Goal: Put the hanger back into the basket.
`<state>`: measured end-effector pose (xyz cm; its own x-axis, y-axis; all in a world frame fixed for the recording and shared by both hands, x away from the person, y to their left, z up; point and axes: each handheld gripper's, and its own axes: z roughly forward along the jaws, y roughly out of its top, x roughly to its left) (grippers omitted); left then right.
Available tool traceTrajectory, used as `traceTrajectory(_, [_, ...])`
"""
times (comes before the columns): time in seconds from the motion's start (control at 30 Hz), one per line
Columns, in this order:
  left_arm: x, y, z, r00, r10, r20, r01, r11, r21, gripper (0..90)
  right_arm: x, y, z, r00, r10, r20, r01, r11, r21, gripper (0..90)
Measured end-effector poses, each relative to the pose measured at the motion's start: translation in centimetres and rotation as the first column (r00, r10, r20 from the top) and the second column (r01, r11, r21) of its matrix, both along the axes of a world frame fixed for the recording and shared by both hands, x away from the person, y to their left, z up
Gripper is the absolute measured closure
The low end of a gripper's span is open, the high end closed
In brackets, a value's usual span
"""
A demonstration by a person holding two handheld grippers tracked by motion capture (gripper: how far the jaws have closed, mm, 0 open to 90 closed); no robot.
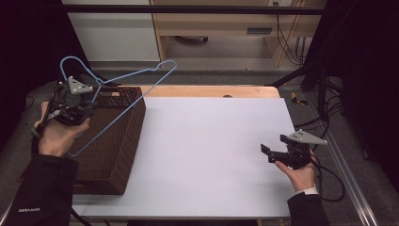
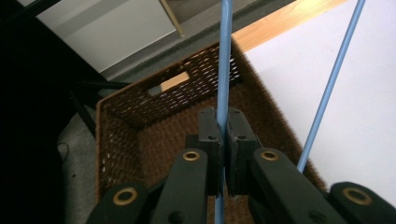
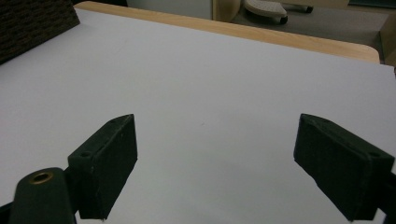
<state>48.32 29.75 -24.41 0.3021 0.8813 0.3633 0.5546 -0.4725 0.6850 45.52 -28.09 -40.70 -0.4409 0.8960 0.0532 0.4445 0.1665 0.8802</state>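
Observation:
A light blue wire hanger (image 1: 123, 78) is held in the air over the brown wicker basket (image 1: 123, 136) at the table's left. My left gripper (image 1: 94, 101) is shut on one of its wires, just below the hook. In the left gripper view the wire (image 2: 223, 70) runs up between the closed pads (image 2: 208, 135), with the basket's inside (image 2: 159, 135) below. My right gripper (image 1: 266, 153) rests low over the white tabletop at the right, open; in its own view the pads (image 3: 109, 163) stand wide apart with nothing between them.
The white table surface (image 1: 207, 150) has a wooden strip (image 1: 211, 91) along its far edge. A black frame post (image 1: 301, 70) rises at the back right, with cables (image 1: 329, 108) beside the table. A cabinet (image 1: 113, 33) stands beyond.

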Motion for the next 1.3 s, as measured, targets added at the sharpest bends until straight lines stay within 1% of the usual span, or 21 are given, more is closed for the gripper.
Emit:
traceTrajectory(0.13, [0.3,1.4,-0.5,0.9992,0.041,-0.005,-0.041,0.9987,0.032,86.6,0.0,0.1,0.0,1.0000,0.000,-0.002,0.000,1.0000,0.003,13.8])
traceTrajectory(0.23, [0.4,2.4,-1.0,0.9980,0.062,-0.012,-0.062,0.9972,0.043,86.6,0.0,0.1,0.0,1.0000,0.002,0.000,-0.002,1.0000,0.001,13.5])
traceTrajectory(0.37, [0.5,3.6,-2.0,0.9965,0.082,-0.013,-0.081,0.9941,0.073,86.6,0.0,0.1,0.0,1.0000,0.002,-0.001,-0.002,1.0000,0.007,12.7])
traceTrajectory(0.43, [0.6,4.1,-2.4,0.9960,0.088,-0.019,-0.086,0.9934,0.075,86.6,0.0,0.1,-0.1,1.0000,0.005,0.000,-0.005,1.0000,0.000,12.6])
traceTrajectory(0.53, [0.6,4.9,-2.9,0.9951,0.096,-0.022,-0.094,0.9912,0.094,86.6,0.1,0.2,-0.1,1.0000,0.005,-0.002,-0.005,1.0000,-0.004,12.4])
traceTrajectory(0.67, [0.7,5.8,-3.8,0.9926,0.119,-0.025,-0.115,0.9872,0.111,86.6,0.1,0.2,-0.1,1.0000,0.005,-0.002,-0.005,1.0000,-0.007,12.3])
traceTrajectory(0.77, [0.8,6.4,-4.5,0.9893,0.141,-0.039,-0.135,0.9833,0.122,86.6,0.1,0.2,-0.1,1.0000,0.003,-0.003,-0.003,1.0000,-0.006,12.2])
traceTrajectory(0.83, [0.9,6.8,-5.1,0.9863,0.159,-0.045,-0.152,0.9812,0.118,86.7,0.1,0.2,-0.1,1.0000,0.003,-0.005,-0.003,1.0000,-0.007,12.1])
traceTrajectory(0.87, [0.9,6.9,-5.4,0.9850,0.167,-0.041,-0.162,0.9809,0.108,86.6,0.1,0.3,-0.1,1.0000,0.004,-0.005,-0.004,1.0000,-0.007,12.0])
traceTrajectory(0.93, [1.0,7.2,-5.9,0.9825,0.179,-0.051,-0.172,0.9783,0.115,86.6,0.1,0.3,-0.1,1.0000,0.004,-0.008,-0.004,1.0000,-0.005,11.9])
traceTrajectory(1.0, [1.1,7.4,-6.3,0.9799,0.191,-0.058,-0.182,0.9750,0.127,86.6,0.1,0.3,-0.2,0.9999,0.006,-0.008,-0.006,0.9999,-0.014,11.8])
traceTrajectory(1.07, [1.2,7.5,-6.9,0.9790,0.194,-0.062,-0.185,0.9740,0.131,86.7,0.1,0.3,-0.2,0.9999,0.005,-0.010,-0.005,0.9999,-0.012,11.7])
traceTrajectory(1.13, [1.3,7.5,-7.4,0.9775,0.198,-0.074,-0.186,0.9723,0.142,86.7,0.1,0.3,-0.2,0.9999,0.005,-0.009,-0.005,0.9999,-0.012,11.7])
traceTrajectory(1.23, [1.3,7.5,-8.1,0.9746,0.206,-0.088,-0.190,0.9684,0.162,86.7,0.1,0.3,-0.1,1.0000,0.003,-0.008,-0.003,0.9999,-0.010,11.6])
traceTrajectory(1.3, [1.4,7.6,-8.6,0.9725,0.215,-0.088,-0.199,0.9655,0.169,86.7,0.1,0.3,-0.1,1.0000,0.003,-0.008,-0.003,1.0000,-0.009,11.5])
